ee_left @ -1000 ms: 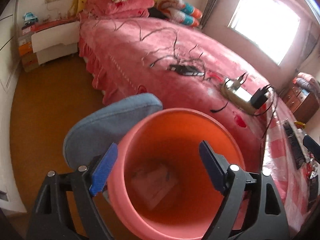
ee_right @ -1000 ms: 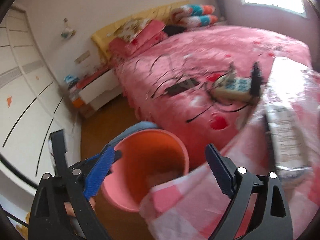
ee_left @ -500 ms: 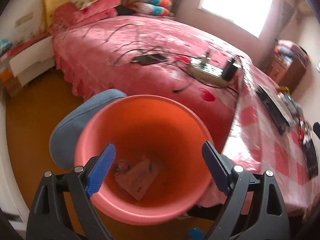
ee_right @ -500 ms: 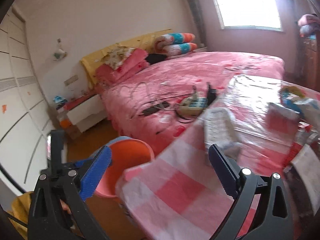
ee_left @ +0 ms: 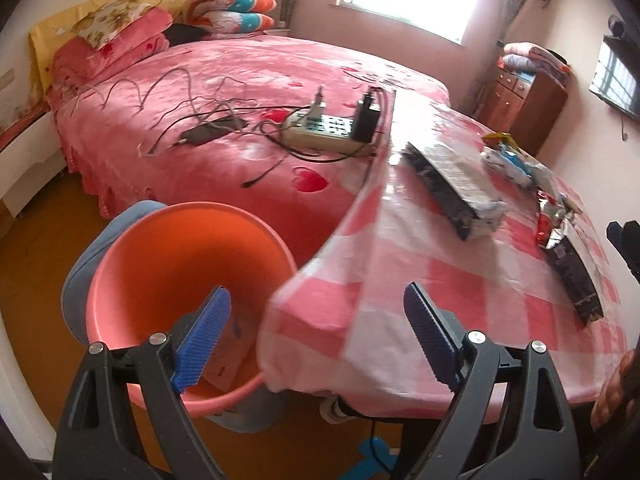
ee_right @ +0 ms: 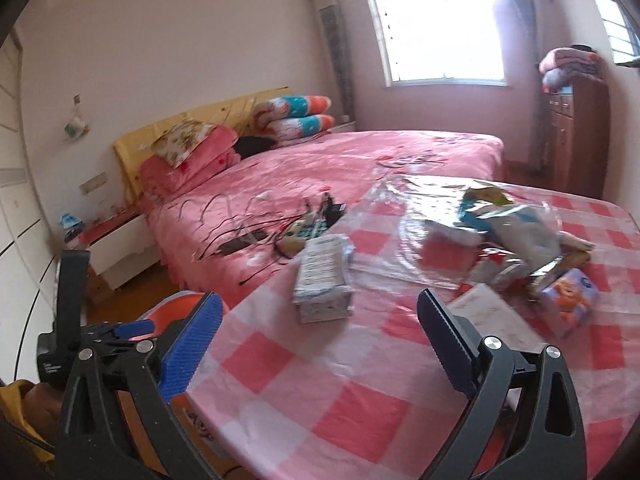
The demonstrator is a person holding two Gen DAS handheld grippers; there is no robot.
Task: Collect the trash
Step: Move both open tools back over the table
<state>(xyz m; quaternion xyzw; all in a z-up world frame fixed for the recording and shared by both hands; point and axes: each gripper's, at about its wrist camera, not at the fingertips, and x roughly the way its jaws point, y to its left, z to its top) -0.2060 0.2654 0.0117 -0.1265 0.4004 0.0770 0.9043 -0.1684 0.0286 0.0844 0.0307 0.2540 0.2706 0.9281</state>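
An orange-pink bin (ee_left: 188,264) stands on the floor beside the table, with a flat box lying in its bottom. My left gripper (ee_left: 316,340) hangs open above the bin's rim and the table corner, nothing between its fingers. On the pink checked tablecloth (ee_right: 360,380) lie a white and dark carton (ee_right: 324,280) (ee_left: 456,184), a heap of crumpled wrappers (ee_right: 512,236) (ee_left: 516,160), a flat white box (ee_right: 492,316) and a small printed pack (ee_right: 568,296). My right gripper (ee_right: 320,344) is open over the table's near part, short of the carton, holding nothing.
A bed (ee_left: 248,80) with a pink cover fills the room behind, with a power strip (ee_left: 324,132) and cables on it. A blue-grey chair seat (ee_left: 92,248) sits under the bin. A wooden cabinet (ee_right: 576,136) stands right of the window. The other gripper's frame (ee_right: 72,320) shows at left.
Both views have swung right, from the bin toward the table. The bin has slid to the lower left in both views, and the trash on the cloth has come into view.
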